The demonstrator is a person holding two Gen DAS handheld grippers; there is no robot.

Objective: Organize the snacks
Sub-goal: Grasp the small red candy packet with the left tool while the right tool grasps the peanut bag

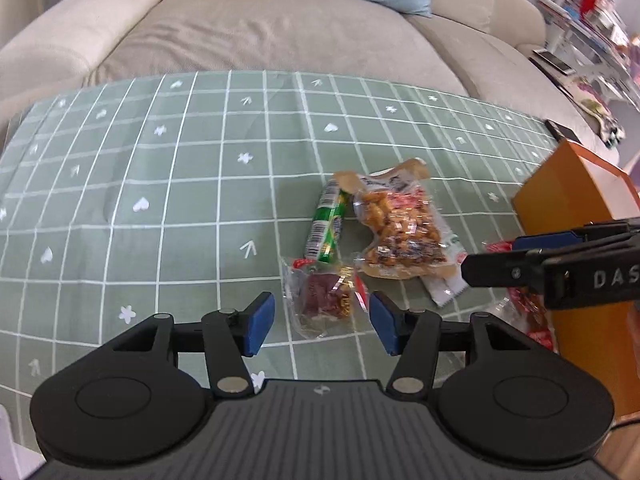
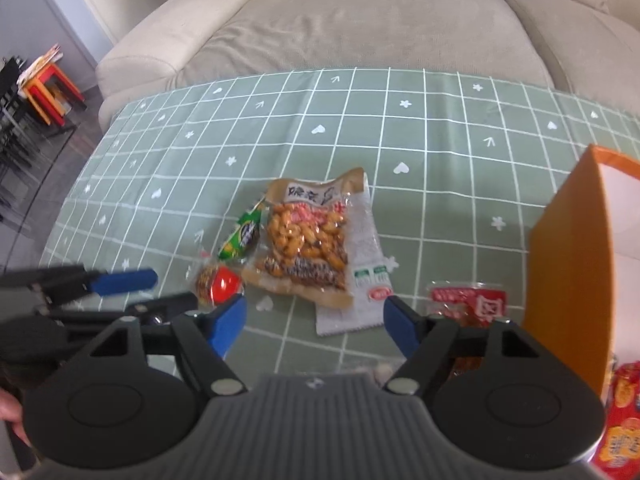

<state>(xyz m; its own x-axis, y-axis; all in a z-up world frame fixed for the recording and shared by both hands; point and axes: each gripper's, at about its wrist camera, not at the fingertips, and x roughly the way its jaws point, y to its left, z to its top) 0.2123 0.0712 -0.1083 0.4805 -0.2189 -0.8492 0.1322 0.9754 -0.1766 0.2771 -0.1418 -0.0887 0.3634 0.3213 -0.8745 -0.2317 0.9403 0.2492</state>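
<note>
We hold the left gripper [image 1: 322,322] released astride the small clear packet [image 1: 325,300] at lower centre, ready to grasp, while the right gripper [image 2: 314,326], likewise released and empty, hovers beside the orange box [image 2: 568,264] at right.

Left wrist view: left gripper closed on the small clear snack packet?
No: the left gripper is open, its blue pads clear of the small clear snack packet between them.

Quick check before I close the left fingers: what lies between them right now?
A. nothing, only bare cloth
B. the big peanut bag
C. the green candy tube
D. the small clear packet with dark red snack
D: in the left wrist view the small clear packet lies between the open blue fingers of the left gripper, which do not touch it; the green tube and peanut bag lie farther off.
</note>
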